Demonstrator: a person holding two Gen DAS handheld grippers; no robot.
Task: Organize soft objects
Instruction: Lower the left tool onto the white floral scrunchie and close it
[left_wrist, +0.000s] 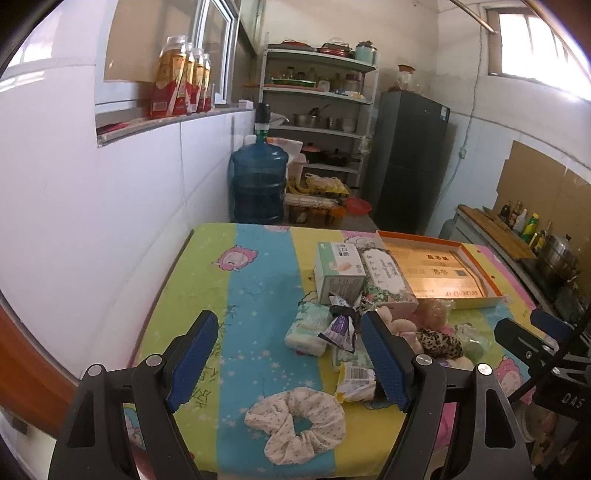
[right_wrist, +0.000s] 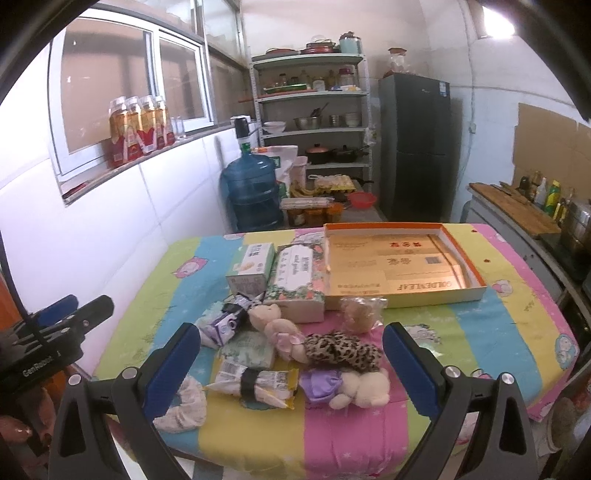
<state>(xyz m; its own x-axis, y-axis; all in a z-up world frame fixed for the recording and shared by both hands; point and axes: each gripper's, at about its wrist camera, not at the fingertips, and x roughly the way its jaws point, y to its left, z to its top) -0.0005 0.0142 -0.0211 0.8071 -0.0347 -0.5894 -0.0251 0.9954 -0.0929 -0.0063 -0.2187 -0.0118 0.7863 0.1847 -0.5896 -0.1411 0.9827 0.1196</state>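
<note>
Soft things lie in a pile on the striped tablecloth (right_wrist: 480, 332). A white floral scrunchie (left_wrist: 295, 421) lies near the front edge, between my left fingers; it also shows in the right wrist view (right_wrist: 184, 406). A leopard scrunchie (right_wrist: 343, 350), a pink plush bear (right_wrist: 277, 328), a plush toy in a purple dress (right_wrist: 351, 387), tissue packs (left_wrist: 308, 326) and a banded snack packet (right_wrist: 258, 384) lie together. An open orange-rimmed box (right_wrist: 402, 266) sits behind. My left gripper (left_wrist: 291, 360) is open and empty above the scrunchie. My right gripper (right_wrist: 291, 369) is open and empty above the pile.
A mask box (right_wrist: 251, 269) and a floral tissue box (right_wrist: 295, 284) stand behind the pile. A water jug (right_wrist: 253, 192), shelves (right_wrist: 314, 129) and a fridge (right_wrist: 417, 147) stand beyond the table. A white wall (left_wrist: 92, 221) runs along the left. A counter with bottles (right_wrist: 535, 206) is at right.
</note>
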